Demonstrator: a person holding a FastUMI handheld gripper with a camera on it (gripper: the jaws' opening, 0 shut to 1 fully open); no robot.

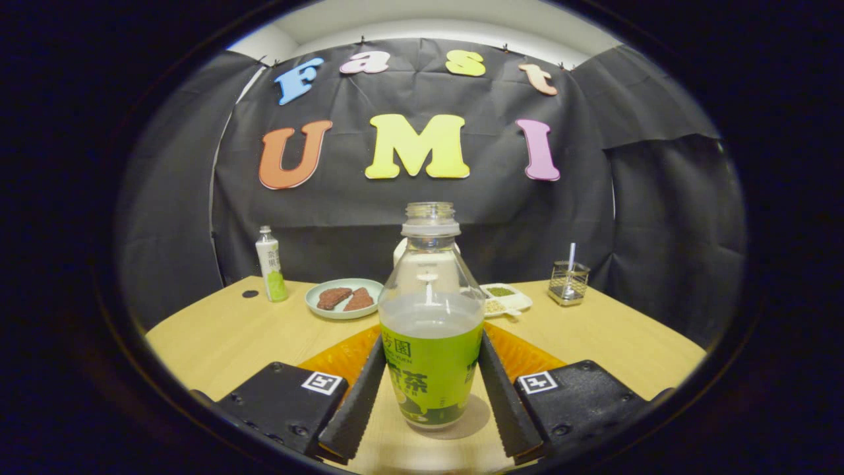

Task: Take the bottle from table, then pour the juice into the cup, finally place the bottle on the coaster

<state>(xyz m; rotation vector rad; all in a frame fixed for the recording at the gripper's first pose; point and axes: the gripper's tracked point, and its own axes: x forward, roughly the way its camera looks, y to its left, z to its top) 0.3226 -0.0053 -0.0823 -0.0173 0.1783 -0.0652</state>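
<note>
An uncapped clear bottle (432, 330) with a green label stands upright between my fingers, about half full of pale juice. Its base rests on the wooden table (217, 336), casting a shadow there. My gripper (432, 344) is shut on the bottle, one fingertip (377, 356) pressing each side of the label. An orange coaster (339, 359) lies flat just beyond the fingers, behind the bottle and showing on both sides of it. A white cup (398, 253) stands beyond the bottle, mostly hidden by it and partly seen through the glass.
At the back left stands a small white-and-green bottle (271, 264) beside a black dot (250, 293). A pale plate (316, 308) holds two brown pieces. A white dish (517, 305) with green bits and a wire holder (568, 282) with a straw stand at the back right.
</note>
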